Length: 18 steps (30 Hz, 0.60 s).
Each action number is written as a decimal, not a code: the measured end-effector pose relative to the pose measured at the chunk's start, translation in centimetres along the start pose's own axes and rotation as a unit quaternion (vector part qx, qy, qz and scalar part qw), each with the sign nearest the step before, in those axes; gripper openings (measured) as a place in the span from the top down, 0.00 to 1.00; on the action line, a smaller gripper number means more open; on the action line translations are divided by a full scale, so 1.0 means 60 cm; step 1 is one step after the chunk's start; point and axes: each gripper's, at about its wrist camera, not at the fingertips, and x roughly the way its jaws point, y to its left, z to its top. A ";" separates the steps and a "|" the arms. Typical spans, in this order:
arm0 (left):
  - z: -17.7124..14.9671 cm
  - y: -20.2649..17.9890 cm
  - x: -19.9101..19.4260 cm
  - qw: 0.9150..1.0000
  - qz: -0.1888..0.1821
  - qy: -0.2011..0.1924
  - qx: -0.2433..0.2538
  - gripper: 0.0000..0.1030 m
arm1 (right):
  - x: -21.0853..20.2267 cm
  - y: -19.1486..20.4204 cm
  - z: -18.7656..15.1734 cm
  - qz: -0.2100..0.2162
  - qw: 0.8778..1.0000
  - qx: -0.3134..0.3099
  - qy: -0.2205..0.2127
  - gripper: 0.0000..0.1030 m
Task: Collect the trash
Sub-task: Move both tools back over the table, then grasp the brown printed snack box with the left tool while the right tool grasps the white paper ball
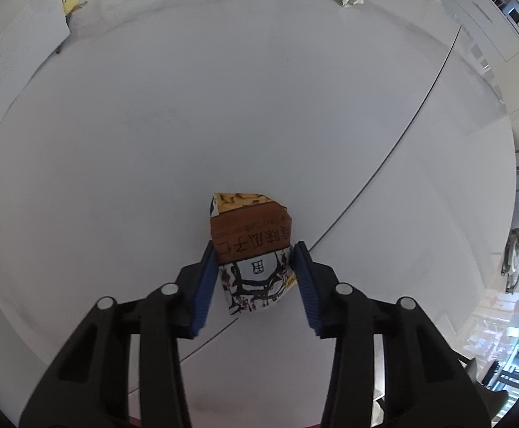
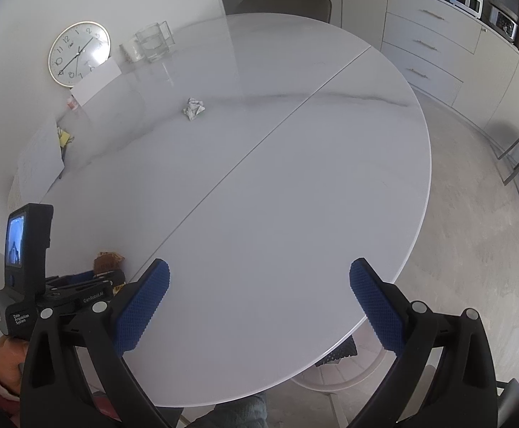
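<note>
Left gripper [image 1: 256, 260] pinches a crumpled brown-and-white snack wrapper [image 1: 250, 249] near the table's [image 2: 295, 196] edge; squeeze firmly before lifting. Right gripper [image 2: 259, 285] hangs spread.

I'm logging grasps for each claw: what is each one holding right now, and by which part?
Left claw grips the snack packet across its sides near the lower half. Right claw is open, holding nothing.
</note>
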 end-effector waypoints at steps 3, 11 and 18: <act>0.005 -0.004 -0.003 1.000 -0.004 -0.003 0.023 0.72 | 0.001 0.005 0.003 0.000 1.000 0.003 -0.001 0.03; 0.021 0.002 -0.027 0.997 -0.003 -0.019 0.069 0.74 | 0.011 0.033 0.025 0.001 1.000 0.011 -0.007 0.03; 0.056 0.013 -0.068 0.993 -0.008 -0.049 0.107 0.74 | 0.036 0.063 0.056 0.012 1.000 0.023 -0.008 0.03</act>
